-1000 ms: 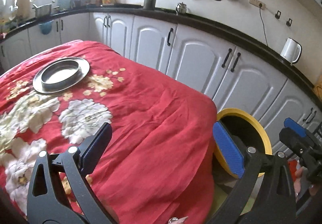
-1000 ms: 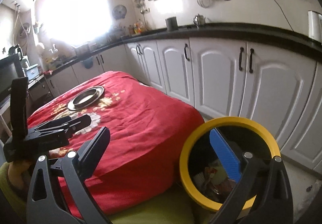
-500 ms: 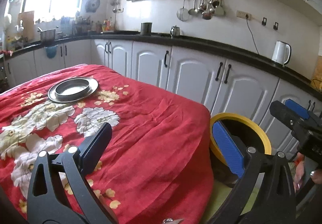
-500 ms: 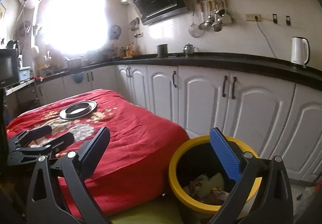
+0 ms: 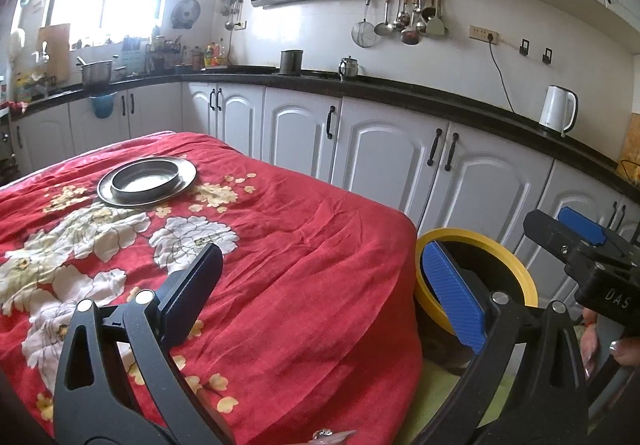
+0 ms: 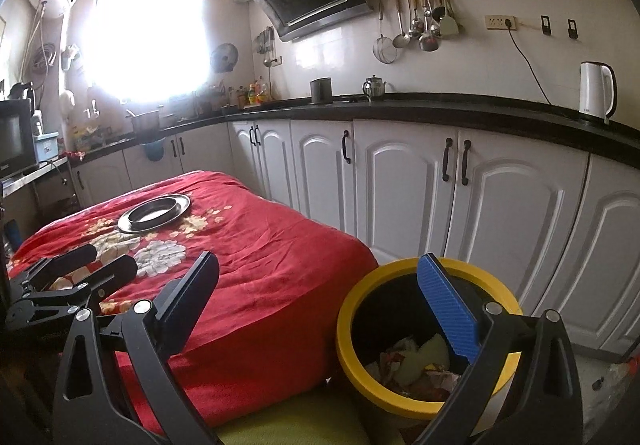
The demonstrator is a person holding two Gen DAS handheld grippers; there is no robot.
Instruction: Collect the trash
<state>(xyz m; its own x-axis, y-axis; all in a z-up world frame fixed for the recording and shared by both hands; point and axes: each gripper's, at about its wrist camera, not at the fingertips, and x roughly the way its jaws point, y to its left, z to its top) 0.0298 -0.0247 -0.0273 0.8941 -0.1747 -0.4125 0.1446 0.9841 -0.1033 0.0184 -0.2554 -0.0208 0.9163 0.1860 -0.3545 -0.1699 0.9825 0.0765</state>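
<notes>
**Both claws empty beside the yellow-rimmed bin**

The landmark is the round black trash bin with a thick yellow rim (image 6: 428, 337), standing on the floor just beside the corner of the table draped in a red cloth printed with white and yellow flowers (image 5: 304, 285). Crumpled paper and wrapper scraps in pale green, white and red (image 6: 416, 363) lie at the bottom of the bin.

The right gripper (image 6: 320, 309), black-framed with blue ribbed pads, hangs above the bin's table-side rim; its fingers stand wide apart with nothing between them, one over the cloth, the other over the bin's mouth. The left gripper (image 5: 328, 293), of the same build, hovers over the table corner next to the bin, its fingers likewise spread and empty.

Well away from the bin, toward the far end of the table, a round grey metal dish sits on a wider flat metal plate (image 5: 148, 183). Behind the bin runs a row of white cabinet doors with black handles (image 6: 460, 197) under a black countertop, where a white electric kettle (image 6: 598, 93) stands.
</notes>
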